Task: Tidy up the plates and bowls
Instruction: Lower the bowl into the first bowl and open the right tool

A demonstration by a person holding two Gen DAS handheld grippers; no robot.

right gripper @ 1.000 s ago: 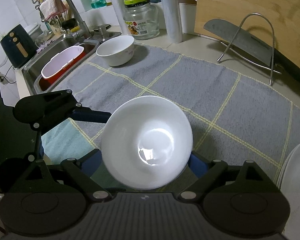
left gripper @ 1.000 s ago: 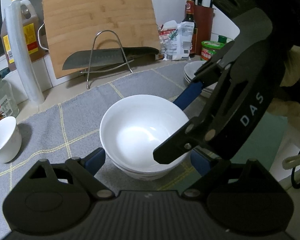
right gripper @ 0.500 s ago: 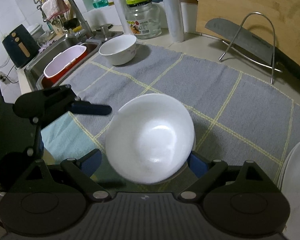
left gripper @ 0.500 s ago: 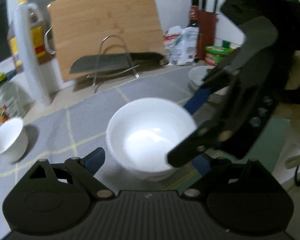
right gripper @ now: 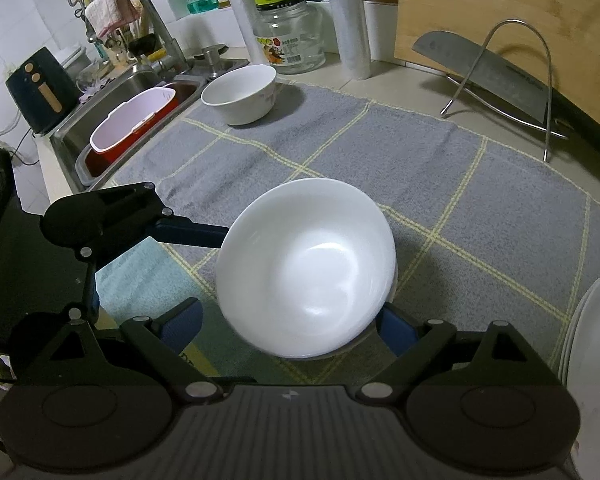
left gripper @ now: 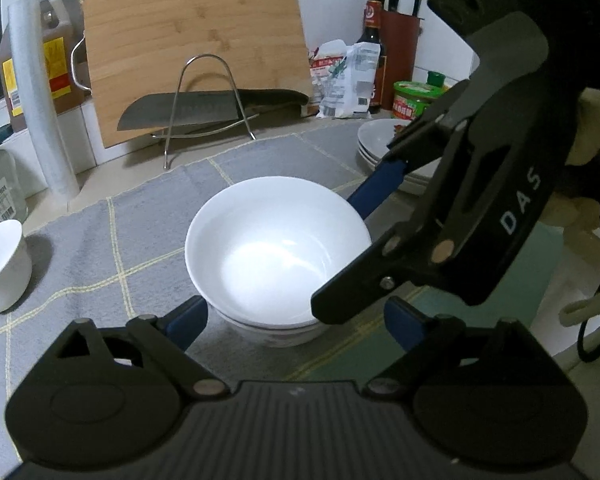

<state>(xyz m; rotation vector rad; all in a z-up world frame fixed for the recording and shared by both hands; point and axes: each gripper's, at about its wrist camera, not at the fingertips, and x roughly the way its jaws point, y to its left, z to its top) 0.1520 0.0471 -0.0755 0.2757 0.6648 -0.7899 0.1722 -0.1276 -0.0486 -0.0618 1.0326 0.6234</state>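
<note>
A white bowl (left gripper: 278, 252) sits nested in a second bowl on the grey checked towel (left gripper: 140, 232), a little askew in the right wrist view (right gripper: 306, 268). My left gripper (left gripper: 294, 316) flanks the stack's near side. Its jaws are opening, with a gap at the right pad. My right gripper (right gripper: 288, 320) straddles the same stack from the other side, open, with its left pad clear of the bowl. In the left wrist view, one of the right gripper's blue fingers (left gripper: 380, 188) lies along the bowl's far rim. A smaller white bowl (right gripper: 240, 94) stands apart by the sink.
A stack of white plates (left gripper: 380, 144) sits at the towel's right end. A cleaver on a wire rack (left gripper: 204, 112) leans on a bamboo board behind. The sink (right gripper: 112, 92) holds a red-and-white tub. A glass jar (right gripper: 290, 32), a film roll, bottles and a knife block line the wall.
The left gripper's fingers have spread slightly wider around the stacked bowls. The top bowl sits a bit flatter in the lower one. Neither hand has shifted.
</note>
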